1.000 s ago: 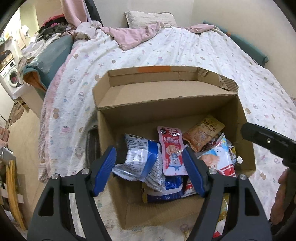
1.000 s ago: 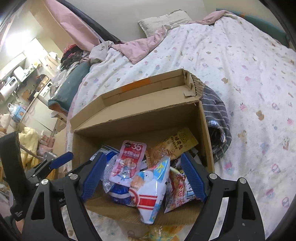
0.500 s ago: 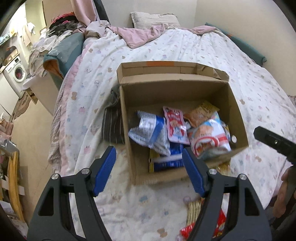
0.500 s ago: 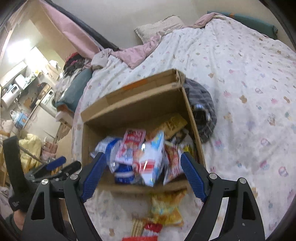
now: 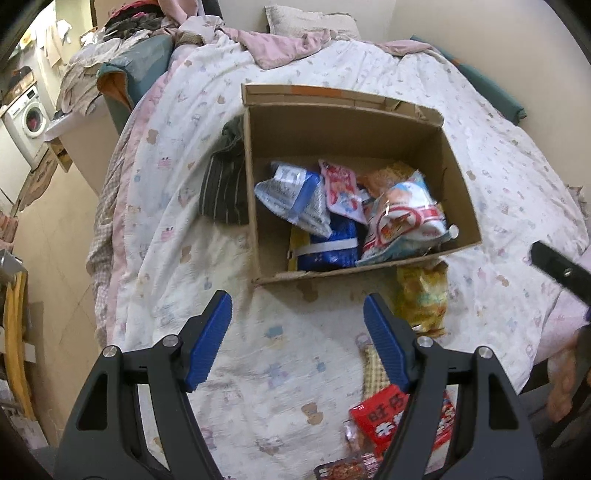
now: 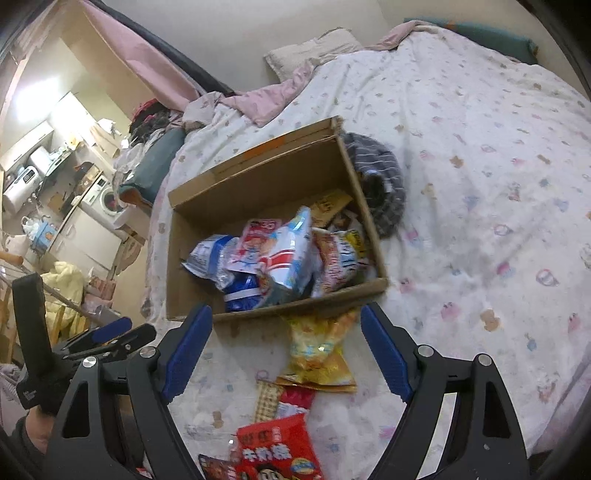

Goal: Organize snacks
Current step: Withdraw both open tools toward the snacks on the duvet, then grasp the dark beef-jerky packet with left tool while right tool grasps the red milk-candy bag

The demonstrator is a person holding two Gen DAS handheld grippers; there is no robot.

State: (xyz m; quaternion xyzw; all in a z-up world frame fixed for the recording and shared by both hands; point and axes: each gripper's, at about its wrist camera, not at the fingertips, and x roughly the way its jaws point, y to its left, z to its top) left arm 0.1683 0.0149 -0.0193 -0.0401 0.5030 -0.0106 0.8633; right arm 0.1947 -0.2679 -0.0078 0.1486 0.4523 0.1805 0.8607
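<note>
An open cardboard box (image 5: 458,192) (image 6: 173,269) sits on the bed and holds several snack packs, among them a white-and-red bag (image 5: 402,218) (image 6: 288,254) and a blue-and-white pack (image 5: 291,192) (image 6: 210,254). On the sheet in front of the box lie a yellow bag (image 5: 421,295) (image 6: 317,354), a checked pack (image 6: 266,400) and a red bag (image 5: 384,417) (image 6: 277,450). My left gripper (image 5: 297,332) is open and empty, short of the box. My right gripper (image 6: 286,339) is open and empty, over the yellow bag.
A dark striped cloth (image 5: 221,184) (image 6: 380,184) lies against the box's side. The bed's left edge (image 5: 107,236) drops to the floor. A washing machine (image 5: 26,122) stands far left. A pink blanket and pillow (image 5: 306,26) lie at the head.
Both grippers have pulled back and up from the box. The box now looks smaller and the loose packs on the sheet have come into view. Both stay open.
</note>
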